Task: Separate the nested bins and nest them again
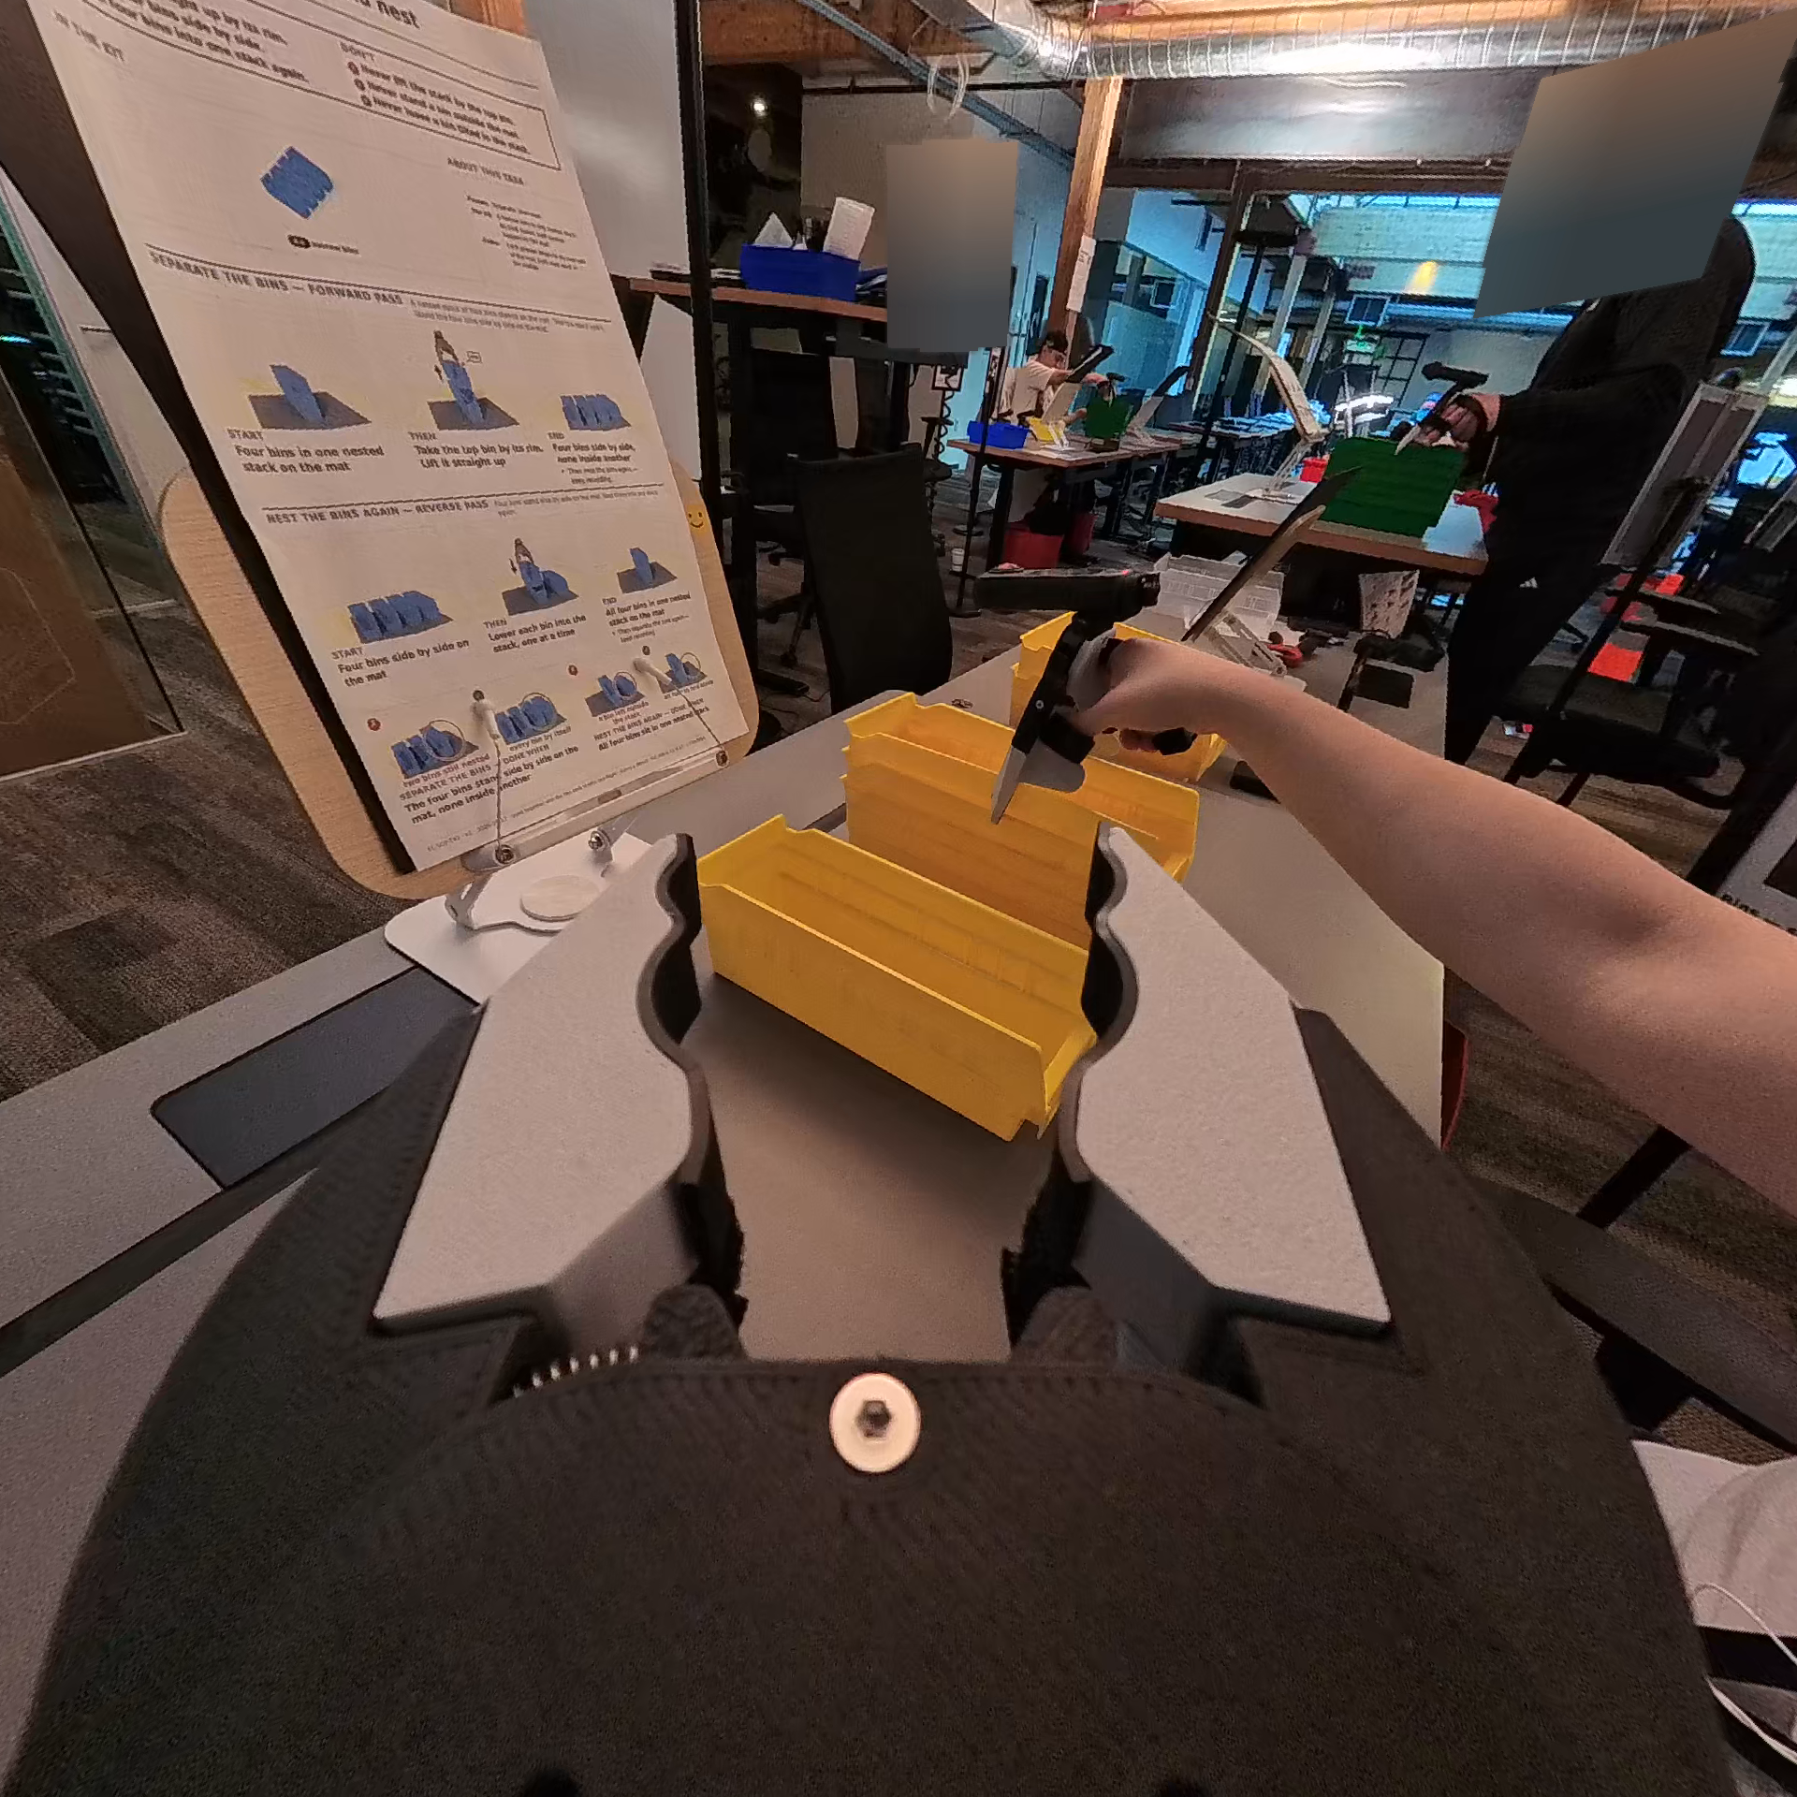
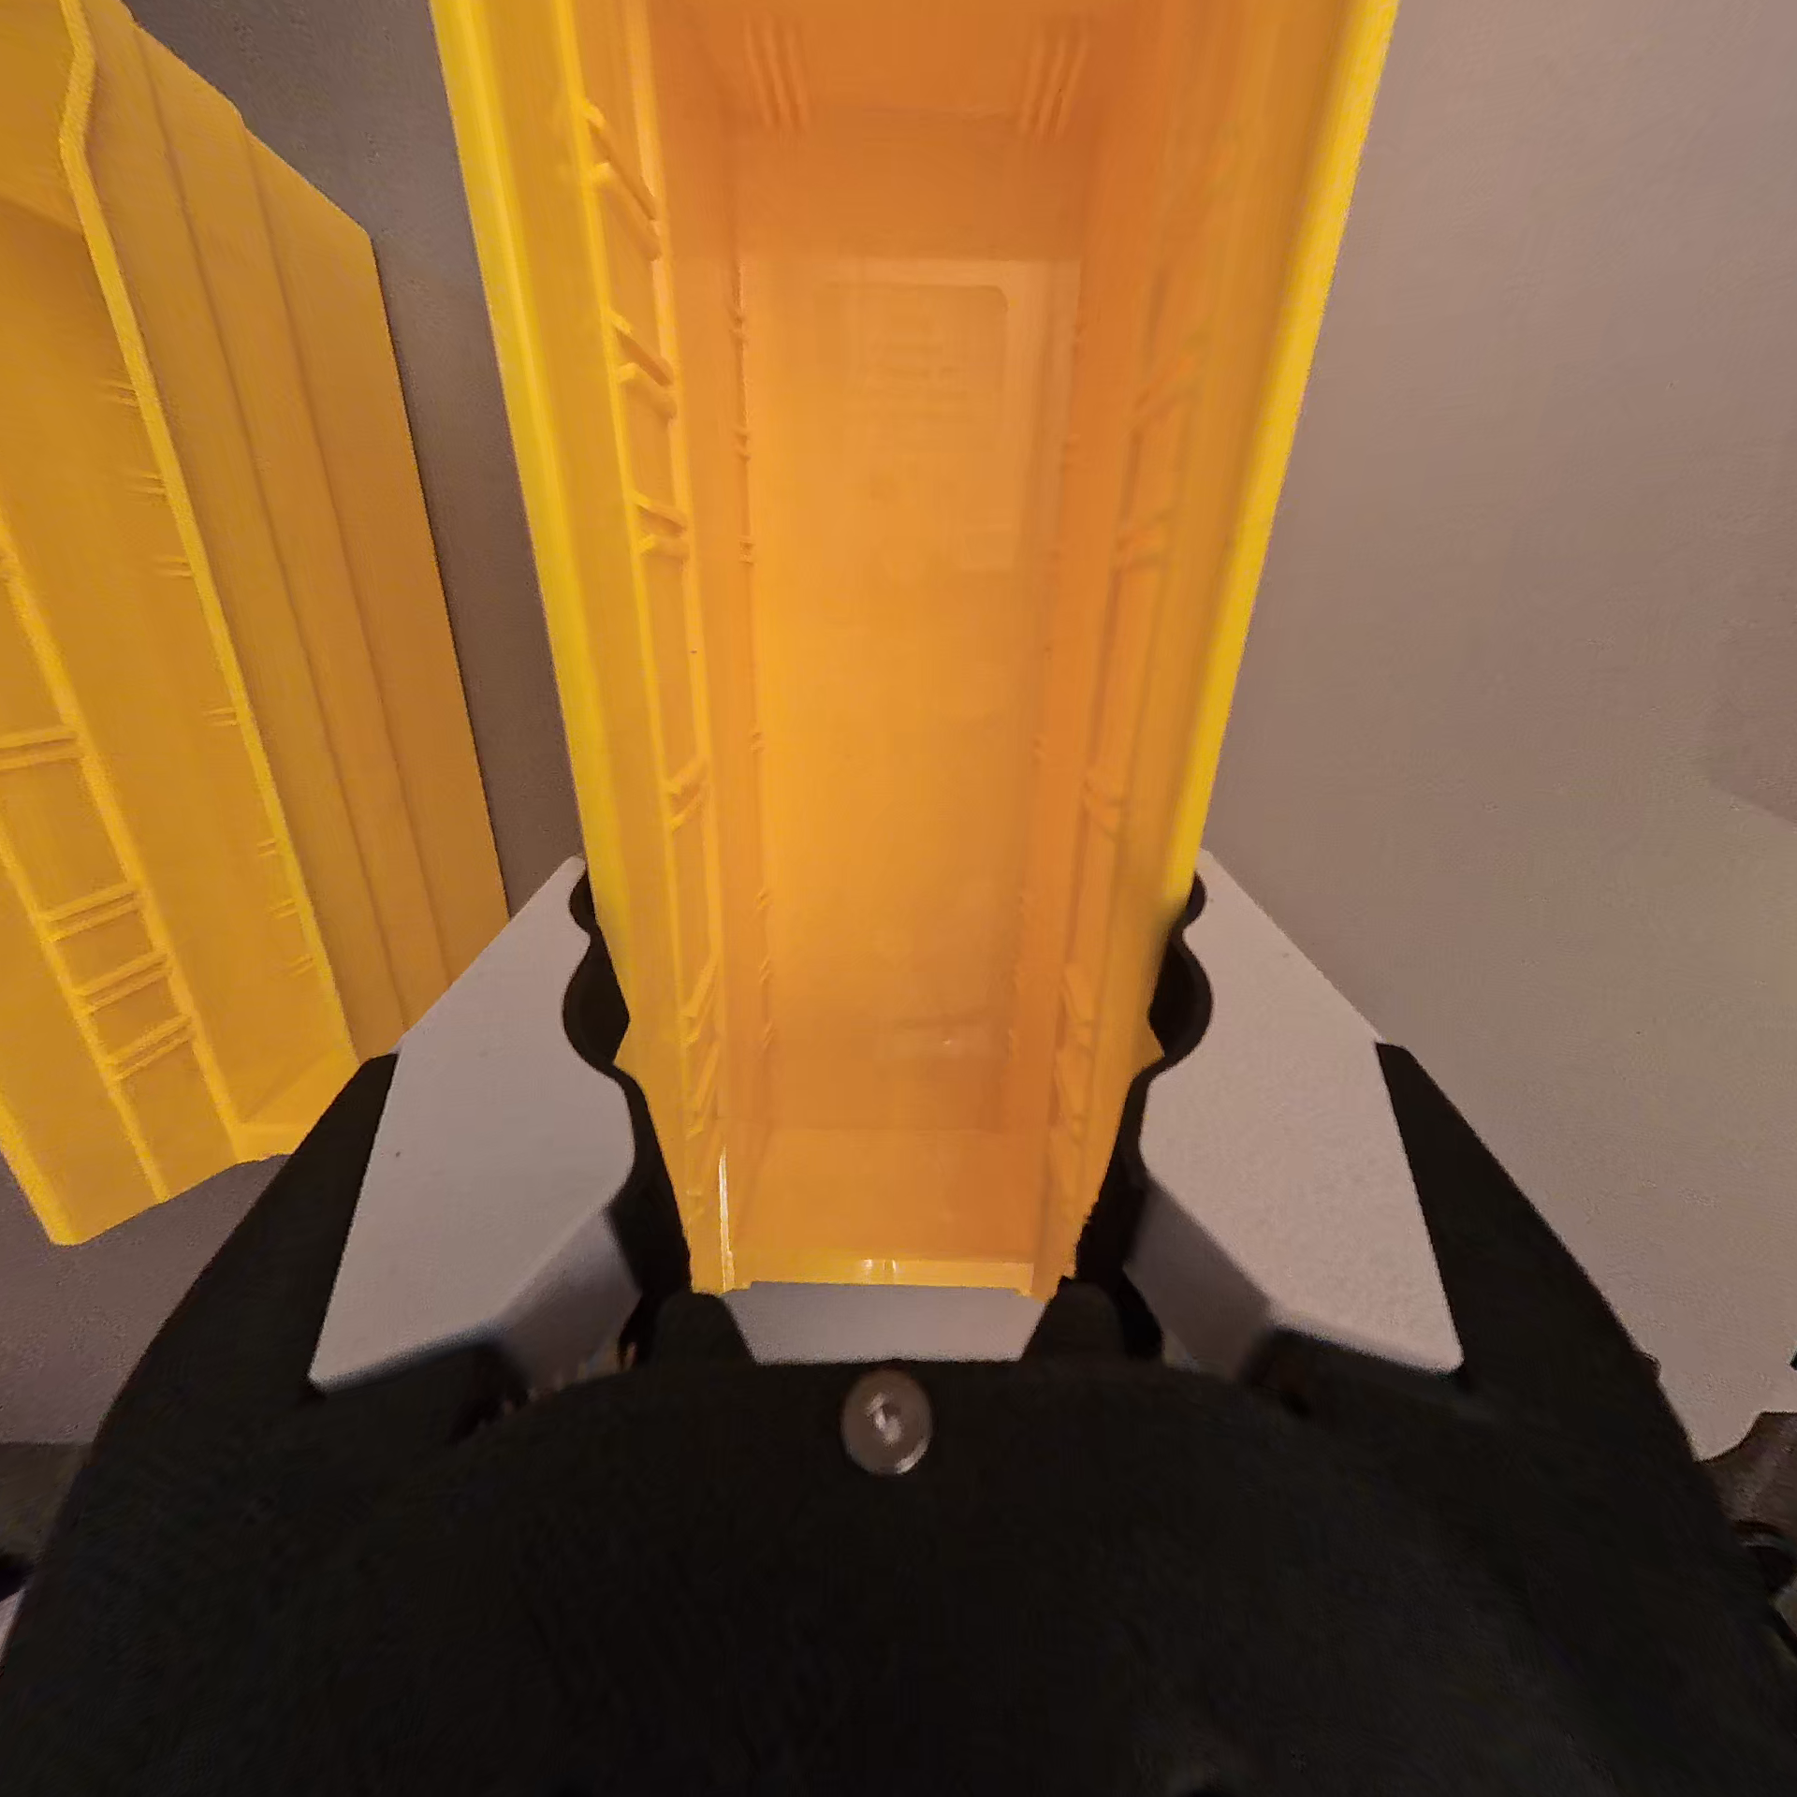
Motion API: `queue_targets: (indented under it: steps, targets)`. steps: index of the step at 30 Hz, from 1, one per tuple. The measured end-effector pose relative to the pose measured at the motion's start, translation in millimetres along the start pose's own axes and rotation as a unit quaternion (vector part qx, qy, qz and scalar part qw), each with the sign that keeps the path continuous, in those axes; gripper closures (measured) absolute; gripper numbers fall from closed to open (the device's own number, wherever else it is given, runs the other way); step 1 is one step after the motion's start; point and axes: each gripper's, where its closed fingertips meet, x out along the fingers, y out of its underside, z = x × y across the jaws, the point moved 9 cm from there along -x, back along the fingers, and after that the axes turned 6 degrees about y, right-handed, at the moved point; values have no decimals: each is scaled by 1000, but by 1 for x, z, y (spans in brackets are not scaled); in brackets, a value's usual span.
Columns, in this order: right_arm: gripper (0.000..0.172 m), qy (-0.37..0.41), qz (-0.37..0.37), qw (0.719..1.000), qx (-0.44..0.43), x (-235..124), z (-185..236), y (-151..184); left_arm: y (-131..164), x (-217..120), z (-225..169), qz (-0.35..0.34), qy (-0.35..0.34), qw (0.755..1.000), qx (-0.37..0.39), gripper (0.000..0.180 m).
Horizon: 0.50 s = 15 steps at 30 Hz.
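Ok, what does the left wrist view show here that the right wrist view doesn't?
Only the left wrist view: the instruction sheet, a lone yellow bin beyond the open left gripper, the person's arm, and the workshop behind.
Only the right wrist view: the far bin seen down to its inside floor, with the right gripper fingers against its two long rims.
Both: the nested stack, the far bin, the right gripper, the grey table.

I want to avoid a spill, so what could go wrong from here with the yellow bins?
The right gripper straddles only the near end of a long yellow bin, so if lifted it may tip. The nested stack stands close by and could get knocked.
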Motion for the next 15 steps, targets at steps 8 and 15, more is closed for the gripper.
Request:
queue_targets:
  steps: [8, 15]
  targets:
    - [61, 1, 0, 1000, 4, -1, 0, 0, 0, -2, 1, -1, 1, 1000, -2, 101]
    - [62, -1, -2, 1000, 2, -2, -1, 0, 0, -1, 2, 1, 1, 1000, -3, 101]
